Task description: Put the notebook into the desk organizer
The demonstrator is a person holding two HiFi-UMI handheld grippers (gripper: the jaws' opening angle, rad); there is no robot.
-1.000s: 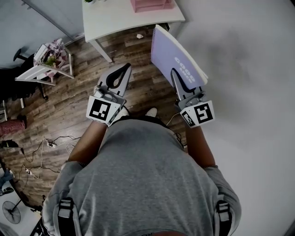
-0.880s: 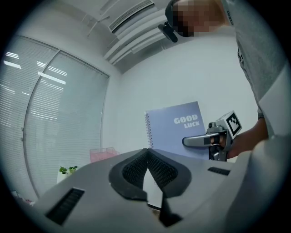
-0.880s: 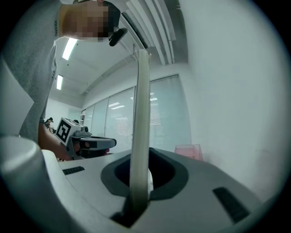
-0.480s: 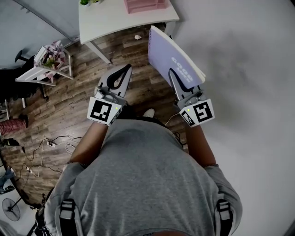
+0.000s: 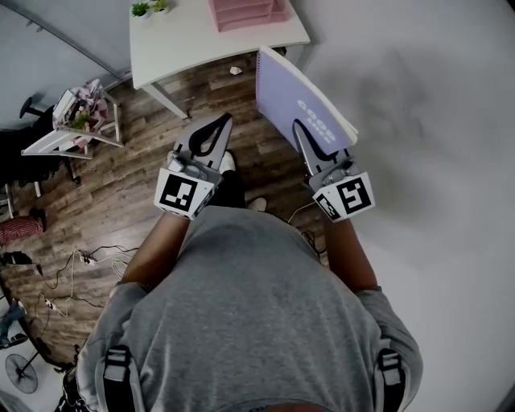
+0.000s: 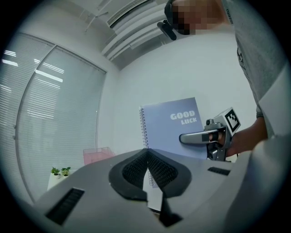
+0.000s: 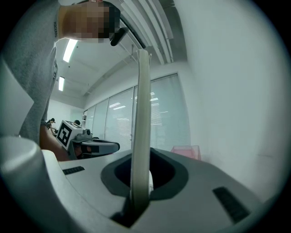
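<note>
My right tongs point(image 5: 306, 138) are clamped on the lilac spiral-bound notebook point(image 5: 299, 95), held on edge in the air. My left tongs point(image 5: 211, 133) are together and empty. The pink desk organizer point(image 5: 245, 11) sits on the white surface point(image 5: 179, 42) ahead, well apart. I judge pickup done, with approach and insertion left.

desk organizer point(image 5: 246, 13) cropped at top edge
</note>
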